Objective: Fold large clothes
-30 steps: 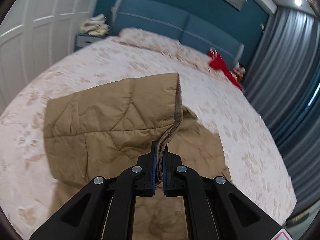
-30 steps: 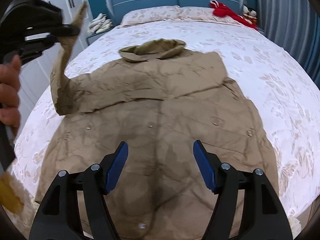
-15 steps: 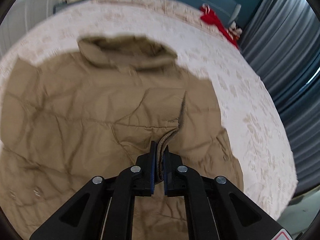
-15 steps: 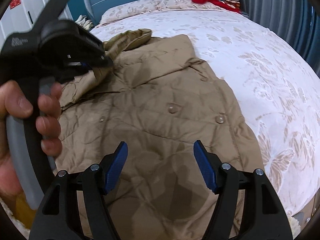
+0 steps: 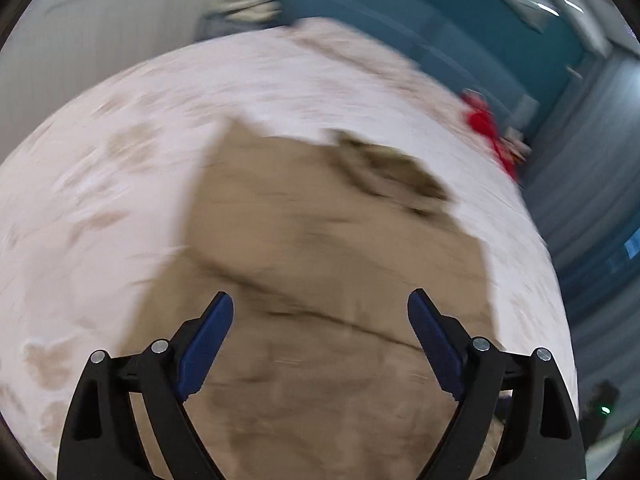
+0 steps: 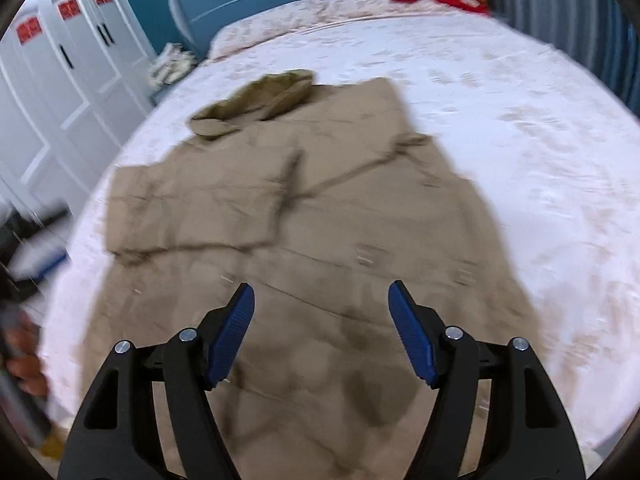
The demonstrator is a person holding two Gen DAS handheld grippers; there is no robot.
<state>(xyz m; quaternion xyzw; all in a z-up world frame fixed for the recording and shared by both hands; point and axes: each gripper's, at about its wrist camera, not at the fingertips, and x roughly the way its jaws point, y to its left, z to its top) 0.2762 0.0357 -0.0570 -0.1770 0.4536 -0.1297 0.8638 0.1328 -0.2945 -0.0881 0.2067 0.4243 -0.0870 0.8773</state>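
Left wrist view: hovering with left tool (image 5: 320, 312) spread apart and empty above the tan coat (image 5: 320, 288), having just let go of the sleeve clamped half a second ago. Right wrist view: lying folded inward now, sleeve (image 6: 200, 204) across the coat's chest on the bed (image 6: 520, 120), right tool (image 6: 321, 308) likewise gaping and holding nothing. Probably finishing the first fold, leaving the other sleeve next.

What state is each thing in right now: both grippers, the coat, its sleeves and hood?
Left gripper: open, holding nothing.
Right gripper: open, holding nothing.
Tan coat: spread flat on the bed.
Left sleeve: folded across the body.
Right sleeve: cannot tell, blurred.
Hood: crumpled at the collar end.
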